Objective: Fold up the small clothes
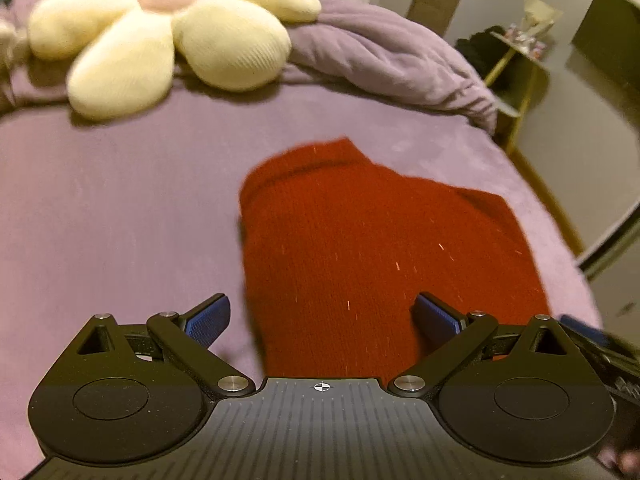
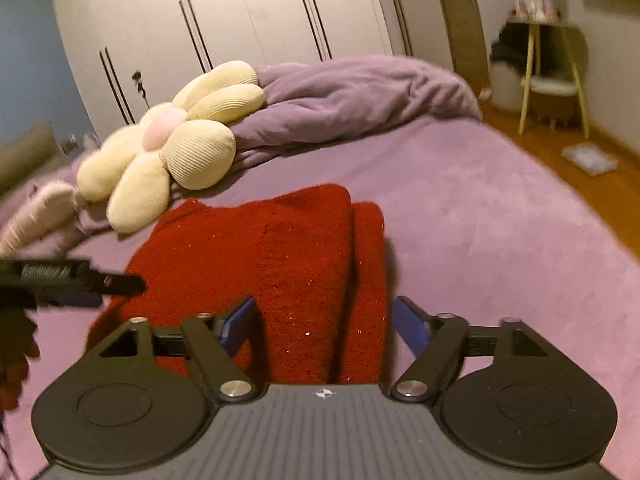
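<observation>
Purple bedding [image 1: 120, 208] filled the left wrist view, and we saw the bed serving as our folding surface, flat and soft enough to lay cloth out. On it the red knitted garment [image 1: 360, 240] lay at centre and lower right of the frame, already doubled over, with a folded edge showing at its upper left. Our left gripper [image 1: 322, 320] hung released just above its near end, blue pads spread to either side with nothing pinched. A cream flower cushion [image 1: 160, 32] sat at upper left, well apart, out of the working area.

From the right wrist view the same red garment [image 2: 260, 260] lay at centre, one layer stacked on another with a narrow strip showing along its right side. Our right gripper [image 2: 322, 328] stood wide and empty over the near edge; we judged it had let the cloth go so the fold could settle. At the left edge the other gripper [image 2: 80, 284] reached in beside the garment, likely to take the next fold.
</observation>
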Demonstrator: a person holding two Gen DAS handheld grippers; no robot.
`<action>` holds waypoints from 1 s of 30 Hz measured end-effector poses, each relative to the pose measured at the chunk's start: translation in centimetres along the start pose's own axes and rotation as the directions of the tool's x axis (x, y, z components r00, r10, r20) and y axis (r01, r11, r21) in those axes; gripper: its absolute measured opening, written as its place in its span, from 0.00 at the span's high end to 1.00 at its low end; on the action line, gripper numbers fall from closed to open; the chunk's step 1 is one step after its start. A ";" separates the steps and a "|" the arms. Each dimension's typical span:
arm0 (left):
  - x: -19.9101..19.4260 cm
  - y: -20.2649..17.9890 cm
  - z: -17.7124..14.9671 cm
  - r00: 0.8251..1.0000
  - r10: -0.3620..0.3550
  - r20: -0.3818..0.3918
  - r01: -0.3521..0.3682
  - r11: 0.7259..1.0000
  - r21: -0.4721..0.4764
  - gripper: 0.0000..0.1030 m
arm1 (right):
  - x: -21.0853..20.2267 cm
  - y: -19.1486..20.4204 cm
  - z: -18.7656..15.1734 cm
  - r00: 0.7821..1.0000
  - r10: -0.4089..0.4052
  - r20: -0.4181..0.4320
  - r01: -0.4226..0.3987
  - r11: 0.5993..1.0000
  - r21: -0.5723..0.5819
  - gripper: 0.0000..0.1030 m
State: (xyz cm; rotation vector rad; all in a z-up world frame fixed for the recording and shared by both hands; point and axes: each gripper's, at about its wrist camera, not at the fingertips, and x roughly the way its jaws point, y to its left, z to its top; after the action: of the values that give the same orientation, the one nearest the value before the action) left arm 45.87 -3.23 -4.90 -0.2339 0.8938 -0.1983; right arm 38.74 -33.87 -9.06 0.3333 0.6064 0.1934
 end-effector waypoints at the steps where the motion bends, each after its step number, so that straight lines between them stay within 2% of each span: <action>1: -0.2 0.8 -0.4 0.999 -0.039 0.000 0.039 0.999 -0.023 0.02 | 0.4 -0.8 0.0 0.999 0.035 -0.023 -0.034 0.999 0.034 0.19; 5: -0.6 4.5 -1.8 0.986 -0.166 0.012 0.166 0.974 -0.154 0.02 | 1.8 -4.0 -0.7 0.983 0.161 -0.090 -0.140 0.969 0.203 0.16; 7: -0.2 5.9 -2.2 0.973 -0.233 0.004 0.229 0.952 -0.205 0.02 | 2.6 -5.4 -1.2 0.971 0.216 -0.102 -0.178 0.940 0.292 0.13; 9: 0.5 6.9 -2.5 0.957 -0.289 -0.003 0.278 0.924 -0.263 0.03 | 3.7 -6.6 -1.5 0.950 0.286 -0.125 -0.223 0.901 0.374 0.13; 13: 2.4 7.6 -2.4 0.925 -0.380 -0.008 0.356 0.874 -0.332 0.13 | 5.5 -7.1 -1.3 0.909 0.397 -0.125 -0.308 0.844 0.439 0.12; 14: 2.9 7.6 -2.4 0.916 -0.401 -0.011 0.371 0.858 -0.355 0.14 | 6.0 -6.9 -1.2 0.900 0.416 -0.133 -0.323 0.838 0.440 0.12; 15: 3.3 7.7 -2.4 0.915 -0.404 -0.012 0.372 0.852 -0.368 0.14 | 6.4 -6.6 -1.1 0.895 0.423 -0.143 -0.327 0.839 0.436 0.12; 19: 4.5 7.7 -2.1 0.909 -0.417 -0.011 0.382 0.843 -0.380 0.15 | 8.0 -5.9 -0.7 0.869 0.467 -0.163 -0.357 0.821 0.446 0.16; 23: 4.7 7.8 -2.0 0.908 -0.418 0.011 0.389 0.834 -0.390 0.28 | 9.0 -5.2 -0.7 0.860 0.483 -0.165 -0.372 0.814 0.446 0.26; 30: 2.5 7.8 -1.3 0.912 -0.410 0.011 0.388 0.853 -0.349 0.47 | 8.1 -4.5 -0.8 0.844 0.516 -0.143 -0.404 0.790 0.462 0.34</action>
State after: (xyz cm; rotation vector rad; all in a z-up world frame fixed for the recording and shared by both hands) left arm 46.92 3.46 -9.75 -0.7501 0.9338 -0.4391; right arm 45.19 -35.60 -15.58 0.8892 0.8246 0.5991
